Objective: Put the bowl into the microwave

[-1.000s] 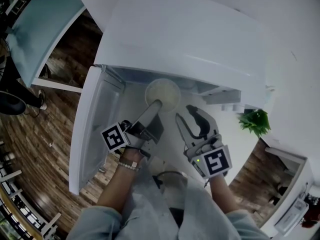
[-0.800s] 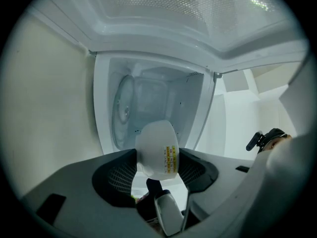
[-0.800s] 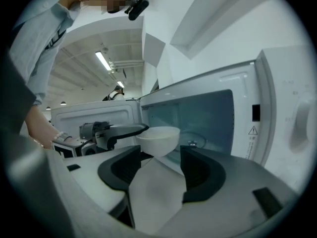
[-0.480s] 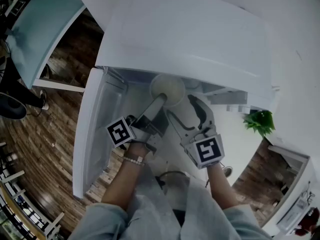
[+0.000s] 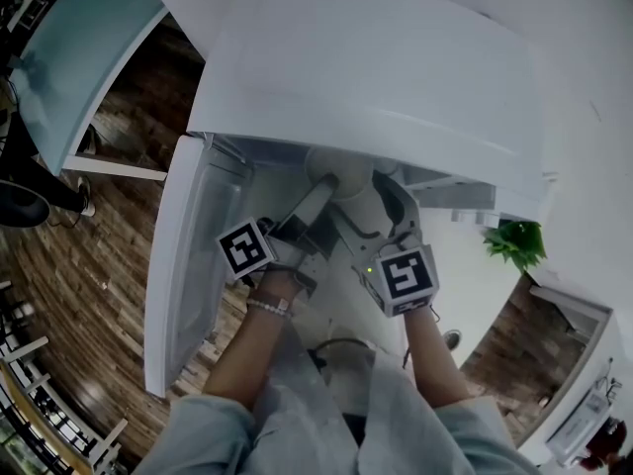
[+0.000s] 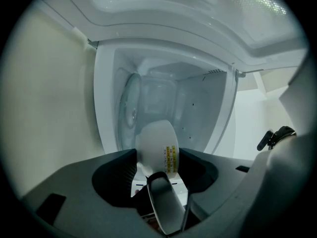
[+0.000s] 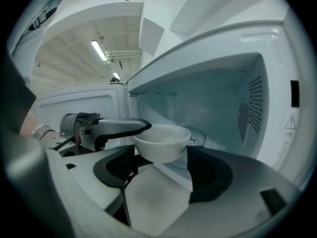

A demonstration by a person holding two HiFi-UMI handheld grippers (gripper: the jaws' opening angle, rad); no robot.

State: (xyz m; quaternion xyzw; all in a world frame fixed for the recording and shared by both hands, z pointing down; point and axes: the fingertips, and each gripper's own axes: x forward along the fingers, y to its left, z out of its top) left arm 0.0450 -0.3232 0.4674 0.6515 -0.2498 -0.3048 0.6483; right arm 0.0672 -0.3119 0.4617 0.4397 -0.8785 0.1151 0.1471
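Note:
A white bowl (image 5: 334, 169) hangs at the mouth of the open white microwave (image 5: 376, 67), half hidden under its top. My left gripper (image 5: 326, 186) is shut on the bowl's rim, one finger inside and one outside. In the left gripper view the bowl (image 6: 156, 144) shows its labelled side before the cavity and the glass turntable (image 6: 130, 114). My right gripper (image 5: 368, 208) is just right of the bowl with its jaws opening. In the right gripper view the bowl (image 7: 162, 142) floats ahead of the spread pads (image 7: 210, 175), which do not touch it.
The microwave door (image 5: 188, 255) stands swung open to the left. A small green plant (image 5: 514, 240) sits on the white counter at the right. A pale blue table (image 5: 69, 47) stands over the wooden floor at the far left.
Both grippers have moved forward towards the microwave. The bowl has gone from in front of the opening to under the microwave's top edge, still held by the left gripper.

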